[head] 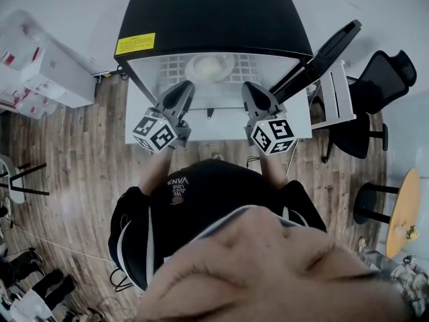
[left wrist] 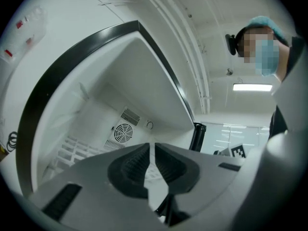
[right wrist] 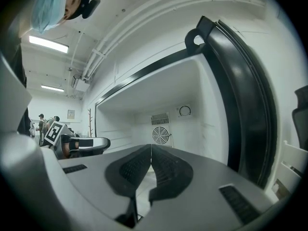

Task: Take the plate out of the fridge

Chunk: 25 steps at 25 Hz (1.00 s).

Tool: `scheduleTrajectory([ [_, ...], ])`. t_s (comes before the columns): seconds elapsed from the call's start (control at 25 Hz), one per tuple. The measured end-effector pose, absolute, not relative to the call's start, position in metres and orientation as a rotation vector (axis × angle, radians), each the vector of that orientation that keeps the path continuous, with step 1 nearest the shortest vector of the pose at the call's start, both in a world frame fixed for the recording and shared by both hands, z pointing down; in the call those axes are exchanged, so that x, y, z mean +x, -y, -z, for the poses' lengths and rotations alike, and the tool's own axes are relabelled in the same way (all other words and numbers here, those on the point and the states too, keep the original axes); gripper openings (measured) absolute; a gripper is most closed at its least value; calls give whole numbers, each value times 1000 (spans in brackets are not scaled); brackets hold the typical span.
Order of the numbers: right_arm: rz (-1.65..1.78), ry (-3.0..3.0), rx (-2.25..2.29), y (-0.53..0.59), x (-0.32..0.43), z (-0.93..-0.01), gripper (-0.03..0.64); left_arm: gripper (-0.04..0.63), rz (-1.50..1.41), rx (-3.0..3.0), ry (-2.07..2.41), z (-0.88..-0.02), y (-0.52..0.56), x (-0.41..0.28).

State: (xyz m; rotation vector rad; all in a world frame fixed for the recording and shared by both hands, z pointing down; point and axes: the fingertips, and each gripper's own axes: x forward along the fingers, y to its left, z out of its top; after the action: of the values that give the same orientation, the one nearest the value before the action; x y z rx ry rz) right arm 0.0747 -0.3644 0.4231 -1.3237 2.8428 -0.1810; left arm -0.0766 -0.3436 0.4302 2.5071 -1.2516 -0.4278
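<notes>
Person's black shirt (head: pixel 201 200) fills the near edge. Beyond it the left gripper (head: pixel 184 87) and right gripper (head: pixel 250 88) point into the open fridge (head: pixel 208 19) — each with jaws closed together, holding nothing. Just past and between their tips, the plate (head: pixel 209 66) sits on the wire shelf (head: pixel 169 64) — untouched.

Plate (head: pixel 210 66) on the shelf (head: pixel 169 66) in the fridge (head: pixel 213 12), door (head: pixel 323 51) at right, left gripper (head: pixel 186 86) and right gripper (head: pixel 249 87) just before it.
</notes>
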Motion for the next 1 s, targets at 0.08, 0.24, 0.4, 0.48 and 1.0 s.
scheduleTrajectory([
  [0.08, 183, -2845, -1319, 364, 75, -424, 11, 34, 416, 2480, 1250, -435, 347, -76],
  [0.24, 190, -2853, -1316, 364, 75, -427, 11, 34, 410, 2411, 1246, -447, 354, -77],
  [0.4, 198, -2858, -1314, 365, 75, -429, 11, 34, 436, 2320, 1233, -460, 361, -78],
  [0.48, 201, -2857, -1315, 365, 76, -429, 11, 34, 444, 2274, 1229, -465, 364, -78],
  [1.0, 220, -2854, -1311, 367, 78, -431, 11, 35, 452, 2101, 1169, -487, 369, -79],
])
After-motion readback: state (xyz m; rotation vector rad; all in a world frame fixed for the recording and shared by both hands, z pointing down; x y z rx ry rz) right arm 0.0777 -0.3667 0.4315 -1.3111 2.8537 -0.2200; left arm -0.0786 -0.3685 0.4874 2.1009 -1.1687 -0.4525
